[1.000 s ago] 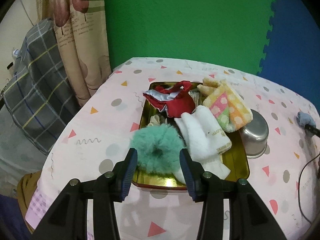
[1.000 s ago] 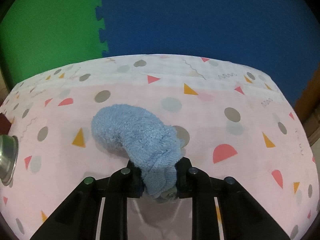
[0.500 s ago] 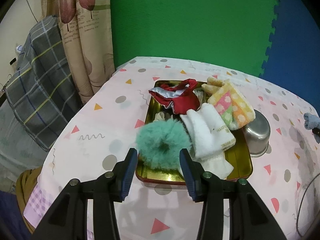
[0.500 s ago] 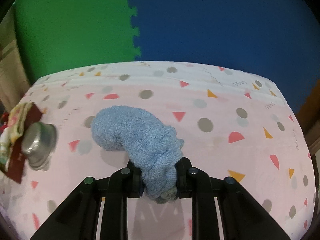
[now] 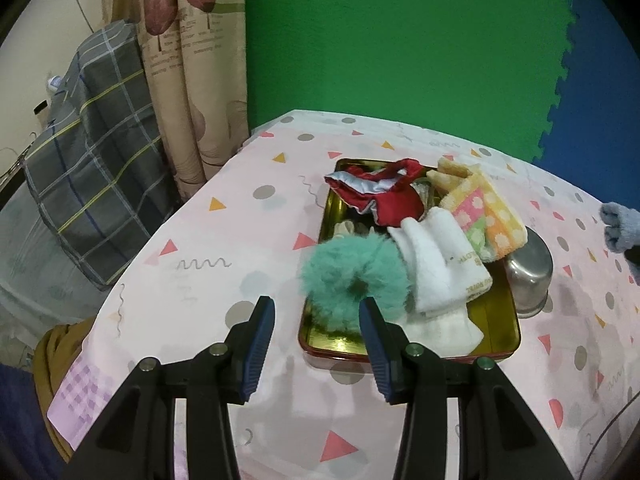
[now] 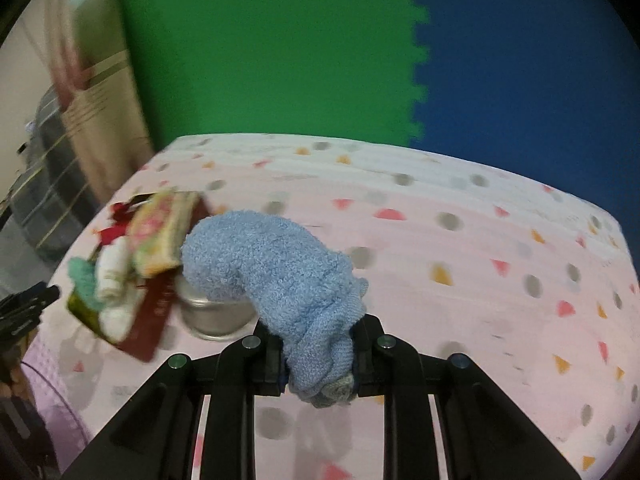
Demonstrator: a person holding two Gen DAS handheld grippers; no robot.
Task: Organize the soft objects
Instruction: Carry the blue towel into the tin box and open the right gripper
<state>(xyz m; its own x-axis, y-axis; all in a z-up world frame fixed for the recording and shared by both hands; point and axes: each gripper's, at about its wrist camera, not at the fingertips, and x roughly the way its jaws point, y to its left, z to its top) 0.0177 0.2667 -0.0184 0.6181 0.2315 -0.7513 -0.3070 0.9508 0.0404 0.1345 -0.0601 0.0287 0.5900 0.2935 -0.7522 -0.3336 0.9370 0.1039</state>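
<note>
A gold tray (image 5: 496, 320) with a red rim holds a teal fluffy scrunchie (image 5: 352, 280), a white sock (image 5: 440, 264), a red cloth (image 5: 384, 196) and a colourful flowered towel (image 5: 484, 212). My left gripper (image 5: 316, 344) hovers open just short of the tray's near left corner, nothing between its fingers. My right gripper (image 6: 318, 344) is shut on a blue fuzzy sock (image 6: 280, 268), lifted off the table. That blue sock (image 5: 620, 228) also shows at the right edge of the left wrist view. The tray (image 6: 148, 320) lies to the left in the right wrist view.
A steel bowl (image 5: 528, 276) stands against the tray's right side, and the bowl (image 6: 212, 316) sits just behind the held sock. The table carries a pink dotted cloth (image 5: 240, 240). A curtain (image 5: 188, 60) and plaid fabric (image 5: 92, 152) hang left; green and blue foam walls stand behind.
My right gripper has swung left and risen with the blue sock; the bowl and tray have come into its view. The left gripper has barely moved, shifting slightly left of the tray.
</note>
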